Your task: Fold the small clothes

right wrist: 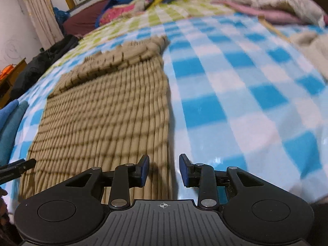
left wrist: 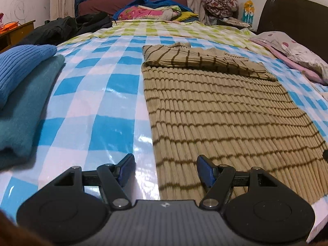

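A striped sweater (left wrist: pixel 225 110) lies on the bed (left wrist: pixel 106 106), folded knits (left wrist: pixel 22 94) stacked to its left.

Parted right tongs (right wrist: pixel 164 169) straddle the striped sweater's (right wrist: pixel 106 110) edge.

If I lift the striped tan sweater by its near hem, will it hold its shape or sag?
The striped tan sweater will probably sag: its thick ribbed knit lies limp, and the folded sleeve drapes loosely. That sleeve may slide off when lifted. The glossy checked cover looks slick, so a push would likely slide the sweater rather than bunch it.
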